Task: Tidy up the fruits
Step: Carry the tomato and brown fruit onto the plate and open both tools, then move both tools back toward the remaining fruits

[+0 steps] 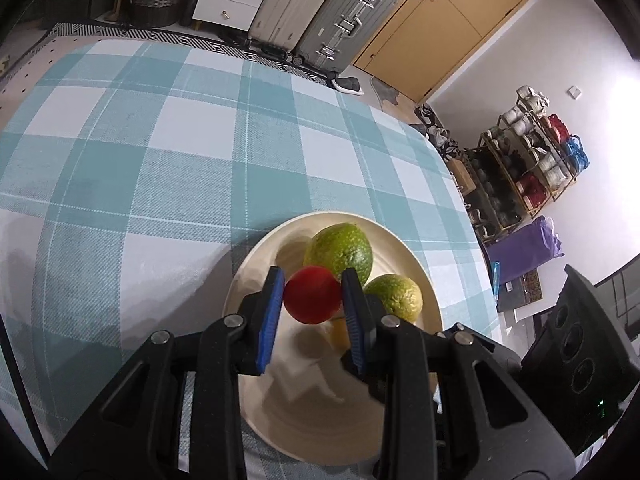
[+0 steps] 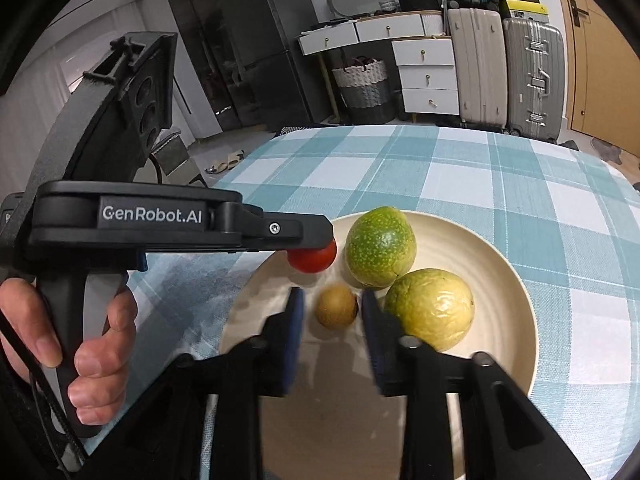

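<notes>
Four fruits gather at a cream plate (image 2: 516,280) on a counter (image 1: 160,152) under a teal-and-white checked cloth.

Left gripper (image 1: 313,294) has its blue fingers (image 1: 272,308) clamped on a red tomato (image 1: 312,300), held above the plate near the counter's right edge. Right gripper (image 2: 332,312) has its fingers slightly parted around a small brown fruit (image 2: 336,307) on the plate, not pressing it. Two green fruits (image 2: 380,246) lie beside it. Beyond the counter's far edge stand suitcases (image 1: 344,20), white drawers (image 2: 430,76), a basket (image 2: 366,84) and a wooden door (image 1: 444,20).
</notes>
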The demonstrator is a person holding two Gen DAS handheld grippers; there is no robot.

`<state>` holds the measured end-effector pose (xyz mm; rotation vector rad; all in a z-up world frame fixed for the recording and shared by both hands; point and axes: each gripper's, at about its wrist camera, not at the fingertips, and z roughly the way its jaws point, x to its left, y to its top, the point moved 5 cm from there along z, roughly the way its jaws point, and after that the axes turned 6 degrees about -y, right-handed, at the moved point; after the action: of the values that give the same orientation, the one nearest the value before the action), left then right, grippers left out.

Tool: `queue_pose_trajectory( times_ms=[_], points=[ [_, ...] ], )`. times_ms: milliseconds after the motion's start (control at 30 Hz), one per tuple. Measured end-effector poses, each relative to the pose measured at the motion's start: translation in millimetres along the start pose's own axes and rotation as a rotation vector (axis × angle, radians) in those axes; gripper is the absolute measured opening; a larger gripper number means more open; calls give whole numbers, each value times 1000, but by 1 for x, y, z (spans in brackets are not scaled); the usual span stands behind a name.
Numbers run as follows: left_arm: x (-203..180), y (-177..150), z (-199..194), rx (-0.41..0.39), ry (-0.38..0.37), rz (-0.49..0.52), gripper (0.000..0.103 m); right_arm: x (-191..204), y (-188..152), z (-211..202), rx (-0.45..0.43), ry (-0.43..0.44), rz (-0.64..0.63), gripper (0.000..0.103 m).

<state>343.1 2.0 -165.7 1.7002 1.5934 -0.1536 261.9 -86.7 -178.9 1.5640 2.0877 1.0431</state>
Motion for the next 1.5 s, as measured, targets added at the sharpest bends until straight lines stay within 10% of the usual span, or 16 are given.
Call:
queue_pose_trajectory(
  times_ms=[133,667,1500],
  points=[
    [-3,1,-4,-5,15,8,26,-2,1,-12,-51,-13,6,55],
    [-32,-28,-67,-109,112,99,34,-9,-7,-91,-186,18,80,67],
    [-90,-134,-154,-295,284,232,79,8,-48,-190,-321,-11,20,95]
  ],
)
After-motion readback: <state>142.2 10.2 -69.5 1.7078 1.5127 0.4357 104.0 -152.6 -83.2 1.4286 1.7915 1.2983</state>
